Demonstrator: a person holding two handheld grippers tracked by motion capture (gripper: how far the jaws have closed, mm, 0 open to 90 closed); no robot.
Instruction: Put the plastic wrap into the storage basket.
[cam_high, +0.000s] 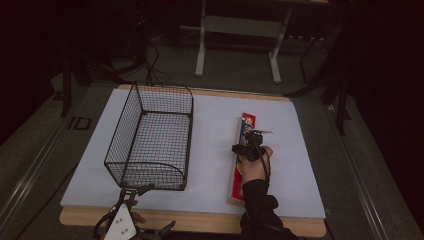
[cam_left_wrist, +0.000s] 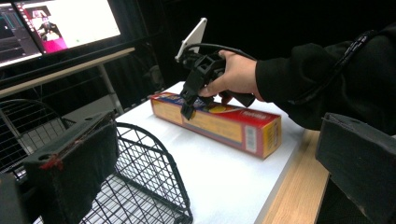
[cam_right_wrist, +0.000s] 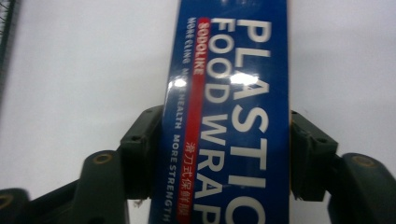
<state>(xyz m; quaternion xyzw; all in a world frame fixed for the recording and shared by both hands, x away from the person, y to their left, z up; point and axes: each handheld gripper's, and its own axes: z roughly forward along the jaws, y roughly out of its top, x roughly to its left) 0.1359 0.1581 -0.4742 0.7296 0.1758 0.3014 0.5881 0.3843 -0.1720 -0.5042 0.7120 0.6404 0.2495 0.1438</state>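
A long plastic wrap box (cam_high: 247, 123) lies flat on the white mat, right of centre, its blue face (cam_right_wrist: 233, 93) turned up. My right gripper (cam_high: 248, 146) reaches down over the middle of the box, a jaw pressed against each long side (cam_right_wrist: 226, 154). The left gripper view takes in the box (cam_left_wrist: 224, 123) with its yellow side and red top, and the right gripper (cam_left_wrist: 189, 100) clamped on it in the person's hand. My left gripper (cam_high: 137, 192) hovers at the table's front edge, just before the wire basket (cam_high: 122, 131), its jaws wide apart with nothing between them (cam_left_wrist: 212, 140).
The black wire basket (cam_left_wrist: 149, 158) stands on the left half of the mat with nothing in it. The wooden table edge (cam_high: 200, 220) runs along the front. Beyond the table are a metal stand (cam_high: 201, 45), cables and lit monitors (cam_left_wrist: 65, 21).
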